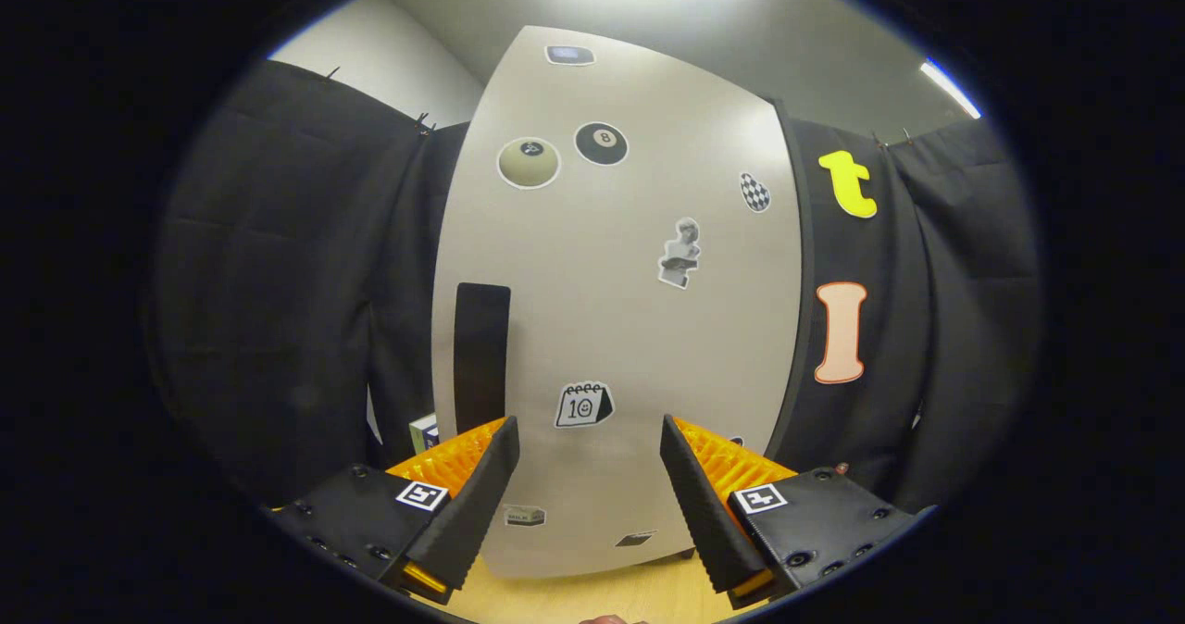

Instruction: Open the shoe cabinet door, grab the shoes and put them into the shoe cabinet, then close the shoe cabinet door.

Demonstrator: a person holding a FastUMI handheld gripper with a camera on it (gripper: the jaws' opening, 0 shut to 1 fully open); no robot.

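The cabinet door [629, 328] is seen shut, standing upright just beyond the fingers and facing them squarely. It is a tall pale grey panel dotted with stickers: two billiard balls near the top, a checkered one toward the right edge, a small statue figure at mid height, and a calendar sticker [583, 405] low down, which is framed between the two fingertips. A black vertical handle [480, 355] is set near the door's left edge, just above and beyond the left finger [472, 504]. The gripper [589, 443] is held wide open, nothing being clasped between its black ribbed pads; the right finger [704, 504] is aimed at the door's lower right part. No contact with the door can be made out.

The cabinet is stood on a light wooden floor [592, 596], of which a strip is seen beneath the fingers. A small box [424, 432], possibly a carton, is glimpsed beside the door's lower left corner, though it is too hidden to be identified. Black cloth [278, 281] is hung on both sides of the cabinet. Above, a grey ceiling with bright lamps is seen.
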